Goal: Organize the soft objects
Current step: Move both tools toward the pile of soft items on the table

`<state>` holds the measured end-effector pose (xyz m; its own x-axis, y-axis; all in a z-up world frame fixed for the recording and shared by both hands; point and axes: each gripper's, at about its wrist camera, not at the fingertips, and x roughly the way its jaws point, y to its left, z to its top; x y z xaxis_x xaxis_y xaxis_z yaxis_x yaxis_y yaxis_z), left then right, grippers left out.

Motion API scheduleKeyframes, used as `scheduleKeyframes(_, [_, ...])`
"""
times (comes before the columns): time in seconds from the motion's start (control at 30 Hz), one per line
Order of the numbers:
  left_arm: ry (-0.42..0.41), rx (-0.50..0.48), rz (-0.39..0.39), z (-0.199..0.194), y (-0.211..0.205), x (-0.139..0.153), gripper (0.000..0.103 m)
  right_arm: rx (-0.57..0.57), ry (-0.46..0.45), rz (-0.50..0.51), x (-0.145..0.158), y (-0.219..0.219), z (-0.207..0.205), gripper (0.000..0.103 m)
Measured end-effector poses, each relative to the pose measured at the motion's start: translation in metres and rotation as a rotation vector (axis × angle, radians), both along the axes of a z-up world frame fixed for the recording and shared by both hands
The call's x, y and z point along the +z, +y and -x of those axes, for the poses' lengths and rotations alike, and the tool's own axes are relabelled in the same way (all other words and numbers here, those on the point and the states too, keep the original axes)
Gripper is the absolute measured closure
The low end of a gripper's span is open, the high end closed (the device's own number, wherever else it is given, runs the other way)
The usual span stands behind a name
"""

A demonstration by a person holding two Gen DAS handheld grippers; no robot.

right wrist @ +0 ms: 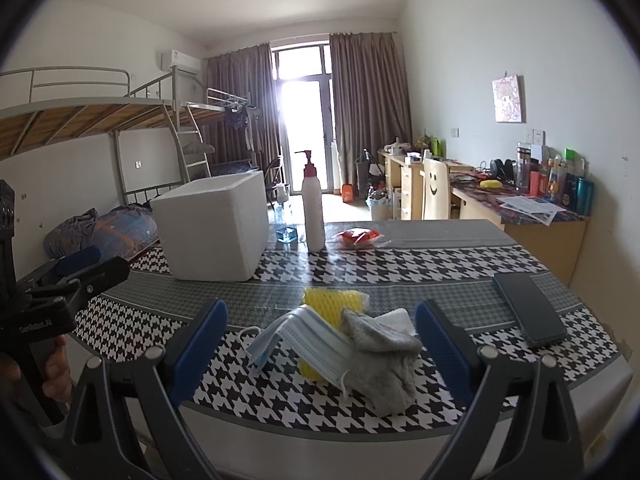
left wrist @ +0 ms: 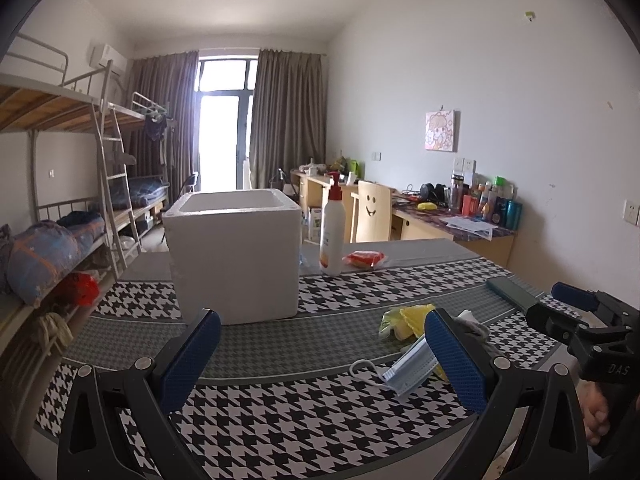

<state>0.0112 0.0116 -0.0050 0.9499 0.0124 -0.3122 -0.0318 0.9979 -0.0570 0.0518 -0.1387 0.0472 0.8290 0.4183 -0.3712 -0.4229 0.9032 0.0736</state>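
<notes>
A pile of soft things lies near the table's front edge: a blue face mask [right wrist: 312, 340], a grey sock [right wrist: 384, 360] and a yellow foam net [right wrist: 332, 300]. In the left wrist view the mask [left wrist: 412, 368] and yellow net [left wrist: 412, 318] show beside my right finger. A white foam box [left wrist: 234, 252] [right wrist: 212, 228] stands open-topped farther back. My right gripper [right wrist: 320, 356] is open, its fingers either side of the pile and nearer the camera. My left gripper [left wrist: 320, 364] is open over bare cloth, left of the pile.
A pump bottle [right wrist: 313, 208] and a red packet [right wrist: 358, 237] stand behind the pile. A dark phone [right wrist: 528, 308] lies at the right on the houndstooth tablecloth [right wrist: 400, 264]. A small glass dish [right wrist: 287, 234] sits beside the box. Bunk beds are left, desks right.
</notes>
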Motion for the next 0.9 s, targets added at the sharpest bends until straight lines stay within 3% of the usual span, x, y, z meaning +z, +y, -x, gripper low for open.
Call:
scheduleKeyframes(0.53, [-0.002, -0.017, -0.004, 0.003, -0.003, 0.002, 0.001, -0.012, 0.012, 0.003, -0.008, -0.003, -0.007, 0.006])
scheduleKeyframes(0.9, [0.057, -0.076, -0.022, -0.020, -0.013, -0.003, 0.001, -0.033, 0.048, 0.035, -0.020, -0.004, -0.023, 0.006])
